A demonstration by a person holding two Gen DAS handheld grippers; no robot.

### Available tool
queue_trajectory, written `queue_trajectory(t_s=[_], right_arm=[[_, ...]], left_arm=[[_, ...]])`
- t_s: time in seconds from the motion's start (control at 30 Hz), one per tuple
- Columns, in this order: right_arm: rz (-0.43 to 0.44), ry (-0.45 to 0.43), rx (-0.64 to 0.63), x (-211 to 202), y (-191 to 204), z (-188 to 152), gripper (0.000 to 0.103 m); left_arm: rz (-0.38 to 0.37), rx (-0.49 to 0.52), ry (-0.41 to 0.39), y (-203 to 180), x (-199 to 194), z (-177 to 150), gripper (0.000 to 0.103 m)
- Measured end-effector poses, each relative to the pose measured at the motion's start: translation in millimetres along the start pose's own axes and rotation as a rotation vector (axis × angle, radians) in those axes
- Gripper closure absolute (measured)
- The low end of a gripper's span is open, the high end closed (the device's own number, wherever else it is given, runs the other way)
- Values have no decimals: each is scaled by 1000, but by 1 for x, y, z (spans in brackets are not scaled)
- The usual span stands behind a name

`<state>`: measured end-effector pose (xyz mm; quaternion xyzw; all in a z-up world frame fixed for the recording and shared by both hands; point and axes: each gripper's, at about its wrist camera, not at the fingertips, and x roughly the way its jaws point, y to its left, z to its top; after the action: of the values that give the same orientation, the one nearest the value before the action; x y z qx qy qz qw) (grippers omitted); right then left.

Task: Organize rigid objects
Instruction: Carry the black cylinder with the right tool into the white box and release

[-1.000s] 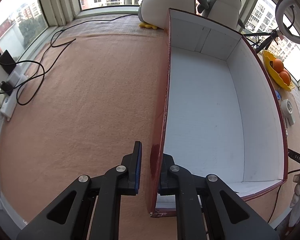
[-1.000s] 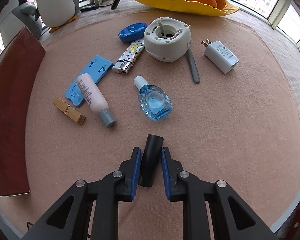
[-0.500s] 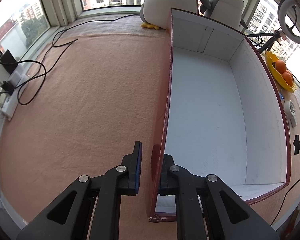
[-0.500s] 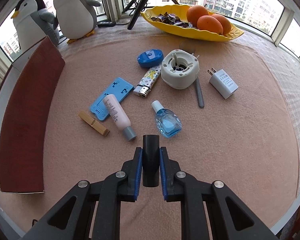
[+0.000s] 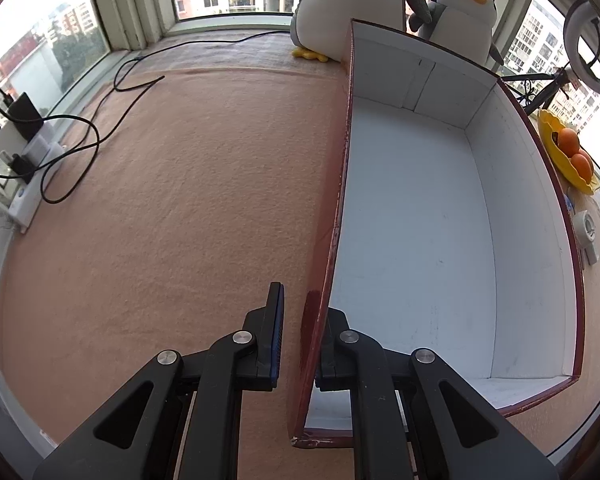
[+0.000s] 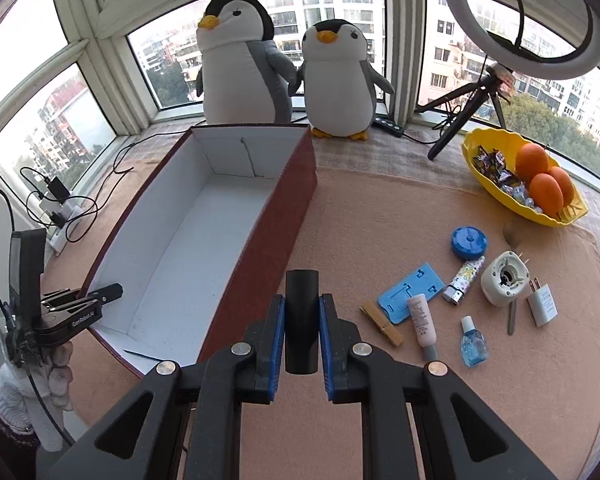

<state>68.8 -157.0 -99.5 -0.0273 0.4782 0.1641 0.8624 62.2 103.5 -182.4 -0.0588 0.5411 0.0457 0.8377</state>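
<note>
My right gripper (image 6: 301, 308) is shut on a black cylinder (image 6: 301, 320) and holds it above the mat, beside the right wall of the red box (image 6: 260, 236). The box is white inside and holds nothing. My left gripper (image 5: 300, 312) straddles the box's left wall (image 5: 332, 240), one finger outside and one inside, with a gap on the outer side; it also shows in the right wrist view (image 6: 80, 304). Loose items lie on the mat: blue phone stand (image 6: 410, 298), pink tube (image 6: 421, 320), clothespin (image 6: 381, 323), eye-drop bottle (image 6: 474, 344), lighter (image 6: 464, 280).
A white round ashtray (image 6: 504, 284), a white charger (image 6: 542, 304), a blue round case (image 6: 469, 242) and a yellow fruit bowl (image 6: 520, 184) lie right. Two plush penguins (image 6: 240, 64) stand behind the box. Cables and a power strip (image 5: 28, 168) lie left.
My right gripper rose and swung left with the black cylinder, bringing the box into its view. The left gripper stayed astride the box wall.
</note>
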Motion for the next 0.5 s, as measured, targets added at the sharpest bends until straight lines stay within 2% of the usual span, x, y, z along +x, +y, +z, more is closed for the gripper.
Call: queue_trajectory(t_s=[0.2, 0.5], right_arm=[[73, 18, -109, 12, 38, 6, 88], [109, 73, -204, 36, 73, -3, 88]], left_arm=[[12, -1, -4, -3, 0, -1, 93], [19, 2, -4, -4, 0, -1, 96]])
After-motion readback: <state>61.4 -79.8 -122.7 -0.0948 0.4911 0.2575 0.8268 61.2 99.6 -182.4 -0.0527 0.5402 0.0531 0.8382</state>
